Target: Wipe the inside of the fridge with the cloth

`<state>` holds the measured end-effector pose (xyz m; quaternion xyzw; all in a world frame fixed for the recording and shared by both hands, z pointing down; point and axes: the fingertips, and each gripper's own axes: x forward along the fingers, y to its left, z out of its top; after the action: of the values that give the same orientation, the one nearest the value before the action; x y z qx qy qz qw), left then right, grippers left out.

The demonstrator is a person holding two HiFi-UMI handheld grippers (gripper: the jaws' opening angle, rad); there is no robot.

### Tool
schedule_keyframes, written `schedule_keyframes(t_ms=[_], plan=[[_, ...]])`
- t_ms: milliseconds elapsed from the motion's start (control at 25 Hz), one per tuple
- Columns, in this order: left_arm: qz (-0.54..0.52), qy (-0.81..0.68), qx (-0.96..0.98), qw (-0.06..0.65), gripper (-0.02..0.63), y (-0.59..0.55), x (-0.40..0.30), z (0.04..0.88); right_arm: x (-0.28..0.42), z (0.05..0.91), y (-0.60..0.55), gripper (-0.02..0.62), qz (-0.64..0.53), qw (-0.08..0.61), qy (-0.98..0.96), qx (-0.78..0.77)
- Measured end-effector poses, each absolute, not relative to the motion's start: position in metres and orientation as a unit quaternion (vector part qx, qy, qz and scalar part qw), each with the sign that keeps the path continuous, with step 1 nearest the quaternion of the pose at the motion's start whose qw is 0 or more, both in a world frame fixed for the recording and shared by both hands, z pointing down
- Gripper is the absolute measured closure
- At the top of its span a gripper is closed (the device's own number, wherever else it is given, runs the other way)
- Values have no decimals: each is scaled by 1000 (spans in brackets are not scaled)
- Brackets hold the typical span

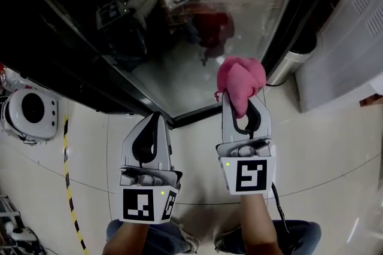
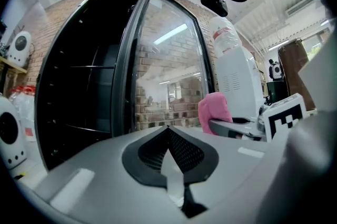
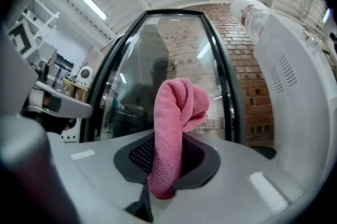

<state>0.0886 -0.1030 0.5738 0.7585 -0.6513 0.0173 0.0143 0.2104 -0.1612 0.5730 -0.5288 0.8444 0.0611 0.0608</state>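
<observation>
Cloth point(image 1: 240, 83) in right hand-held gripper point(image 1: 242, 102) hangs beside glass door point(image 1: 209, 38) edge.

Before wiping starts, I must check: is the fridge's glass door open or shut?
Open. In the left gripper view the glass door stands swung out, and the dark fridge interior lies exposed beside it.

Fridge interior point(image 2: 79, 91) open leftward — glass door point(image 2: 168, 65) (swung out) bars the right.
</observation>
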Motion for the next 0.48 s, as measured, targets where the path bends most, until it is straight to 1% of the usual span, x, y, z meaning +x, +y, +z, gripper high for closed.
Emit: schedule_keyframes(t_ms=[280,360,480], plan=[[3,-652,759,12,597,-98,68,589,128,610,-119,534,22,77,882,-464],[-4,-657,753,18,597,-96,56,591,108,627,-109,534,17,68,895,-440],[-11,-670,742,24,597,-100,43,590,86,653,-100,534,34,29,914,-402]])
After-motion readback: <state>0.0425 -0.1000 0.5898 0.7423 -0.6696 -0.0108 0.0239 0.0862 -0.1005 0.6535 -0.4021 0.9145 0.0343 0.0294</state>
